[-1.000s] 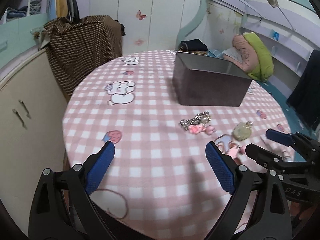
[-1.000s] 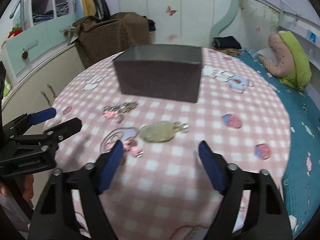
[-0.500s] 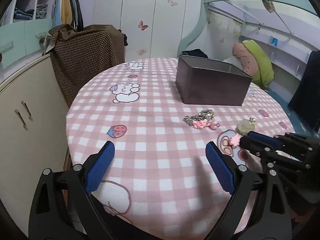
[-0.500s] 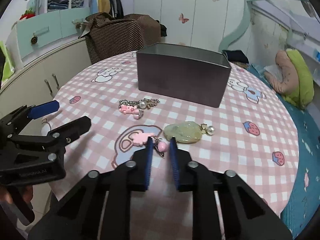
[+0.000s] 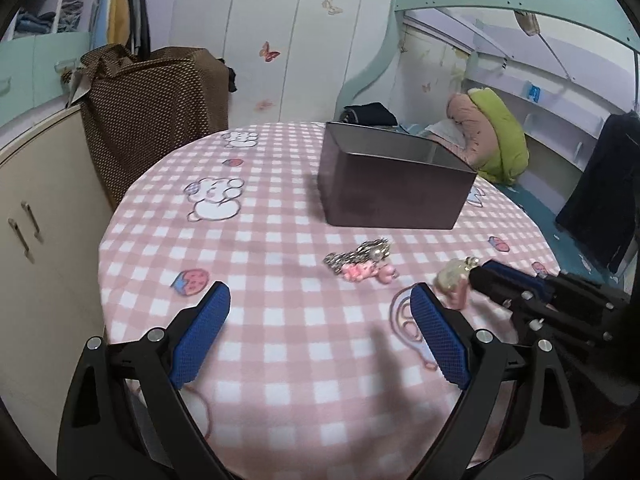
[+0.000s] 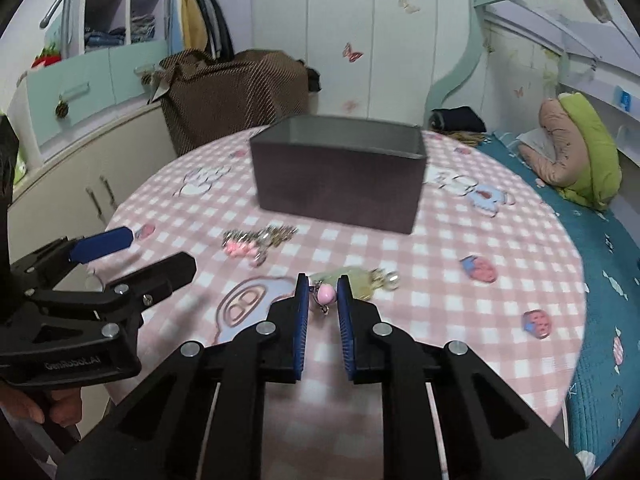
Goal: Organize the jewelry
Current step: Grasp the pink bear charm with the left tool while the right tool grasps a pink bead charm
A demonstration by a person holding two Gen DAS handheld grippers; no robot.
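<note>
A dark open box (image 5: 396, 196) (image 6: 340, 184) stands at the far side of the round table. In front of it lies a silver chain with pink charms (image 5: 360, 260) (image 6: 256, 240). Nearer lies a pale green stone pendant (image 5: 452, 274) (image 6: 362, 280). My right gripper (image 6: 323, 282) (image 5: 478, 274) is shut on a small pink bead charm (image 6: 325, 294), just in front of the green pendant. My left gripper (image 5: 320, 294) (image 6: 154, 250) hangs open over the near left of the table, with nothing between its fingers.
The pink checked tablecloth (image 5: 280, 360) has printed figures. A brown patterned bag (image 5: 152, 120) sits on a cream cabinet (image 5: 44, 220) to the left. A bed with a green and pink cushion (image 6: 576, 160) lies to the right.
My right gripper closed from wide open onto the pink bead charm and has stayed shut on it. The left gripper has stayed open and hardly moved.
</note>
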